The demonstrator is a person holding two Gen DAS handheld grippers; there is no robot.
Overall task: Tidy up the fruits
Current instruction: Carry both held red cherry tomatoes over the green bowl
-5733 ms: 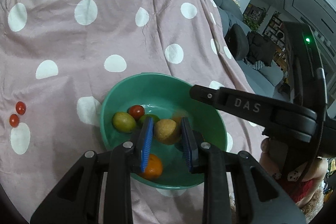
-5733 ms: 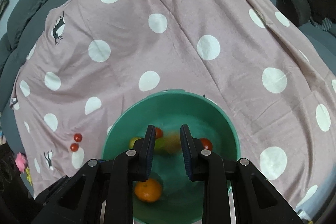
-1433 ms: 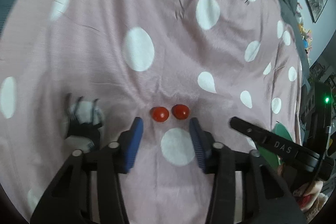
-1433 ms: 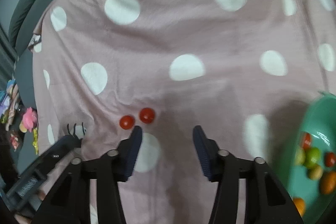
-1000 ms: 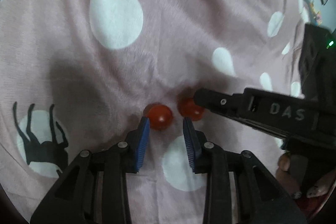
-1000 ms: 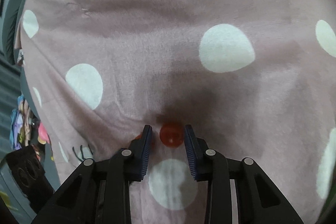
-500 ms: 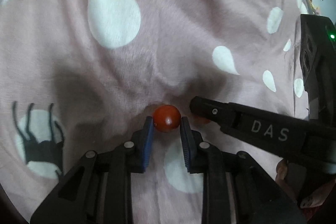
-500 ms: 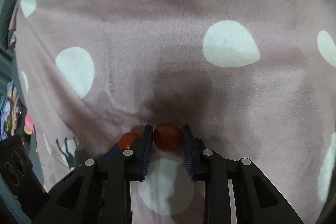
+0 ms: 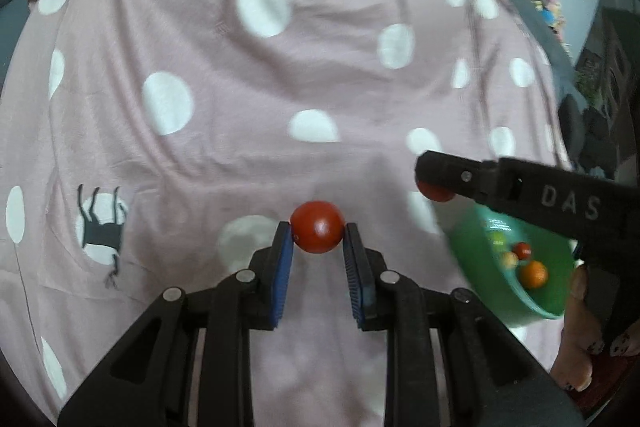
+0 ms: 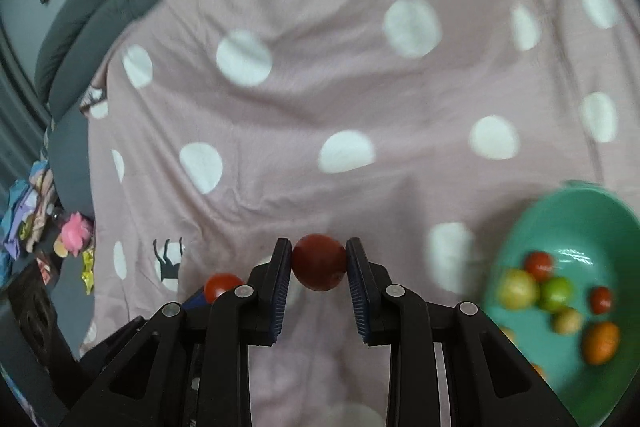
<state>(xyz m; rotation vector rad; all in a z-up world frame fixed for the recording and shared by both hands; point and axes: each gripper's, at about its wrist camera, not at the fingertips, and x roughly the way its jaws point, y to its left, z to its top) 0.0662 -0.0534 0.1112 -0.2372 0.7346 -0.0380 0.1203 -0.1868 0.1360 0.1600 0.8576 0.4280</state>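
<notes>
My left gripper [image 9: 317, 229] is shut on a red cherry tomato [image 9: 317, 227] and holds it above the pink polka-dot cloth [image 9: 248, 99]. My right gripper [image 10: 319, 261] is shut on a second red cherry tomato [image 10: 319, 262], also lifted off the cloth. In the left wrist view the right gripper's tomato [image 9: 436, 191] shows under its black finger. In the right wrist view the left gripper's tomato [image 10: 222, 286] shows at lower left. The green bowl [image 10: 576, 219] lies to the right and holds several small fruits; it also shows in the left wrist view [image 9: 472, 251].
Grey sofa cushions [image 10: 92, 11] border the cloth at the back left. Colourful toys [image 10: 72, 231] lie on the floor at left. A person's hand [image 9: 576, 339] holds the right gripper at lower right.
Both grippers closed on the two cherry tomatoes on the cloth and have lifted them. Both views have swung up and toward the bowl, which is back in view at right.
</notes>
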